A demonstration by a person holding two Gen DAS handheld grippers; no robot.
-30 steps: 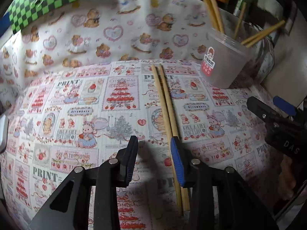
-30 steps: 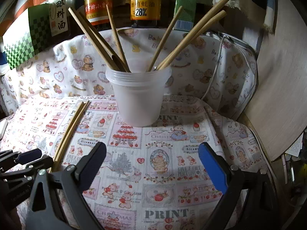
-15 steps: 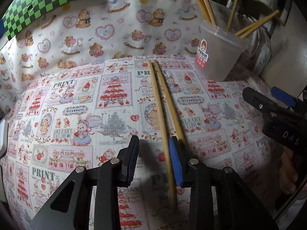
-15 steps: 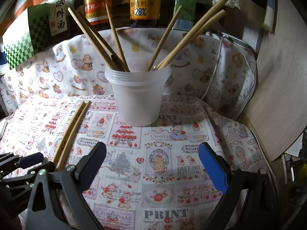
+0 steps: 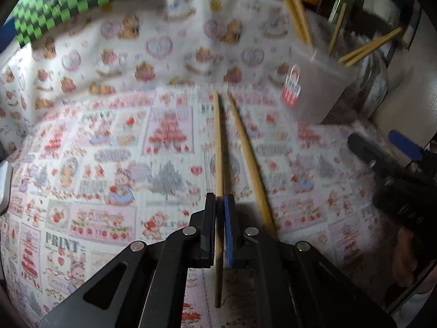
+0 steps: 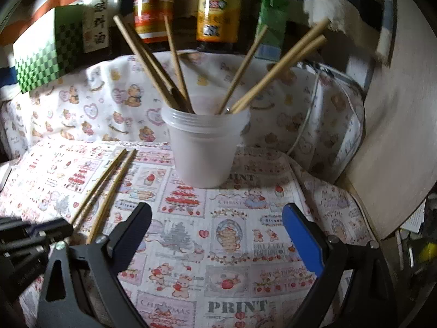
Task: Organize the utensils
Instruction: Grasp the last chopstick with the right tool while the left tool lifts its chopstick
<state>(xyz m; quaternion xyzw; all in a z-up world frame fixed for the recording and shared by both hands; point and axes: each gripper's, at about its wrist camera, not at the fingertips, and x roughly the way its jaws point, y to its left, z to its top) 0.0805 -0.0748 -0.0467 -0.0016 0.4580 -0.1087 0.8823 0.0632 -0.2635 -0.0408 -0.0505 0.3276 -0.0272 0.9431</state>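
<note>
Two wooden chopsticks lie side by side on the printed cloth. My left gripper point(image 5: 220, 199) has its jaws closing, and the pads press on the near part of the left chopstick point(image 5: 218, 142). The second chopstick point(image 5: 245, 150) lies free just right of it. In the right wrist view the pair point(image 6: 106, 186) runs toward the left gripper point(image 6: 54, 227) at the lower left. A translucent plastic cup point(image 6: 204, 150) holding several chopsticks stands upright beyond my right gripper point(image 6: 217, 213). That gripper is open with nothing between its fingers.
Sauce bottles point(image 6: 218, 13), a green checkered box point(image 6: 46, 54) and a green carton point(image 6: 273, 22) line the back behind the bear-print cloth point(image 6: 123, 95). A curved wooden board point(image 6: 396, 136) rises at the right. A hand shows under the right gripper point(image 5: 377, 142).
The left gripper's jaws shut on the left chopstick, which had lain beside the right finger. The two chopsticks have spread slightly apart. The right gripper stays open in place.
</note>
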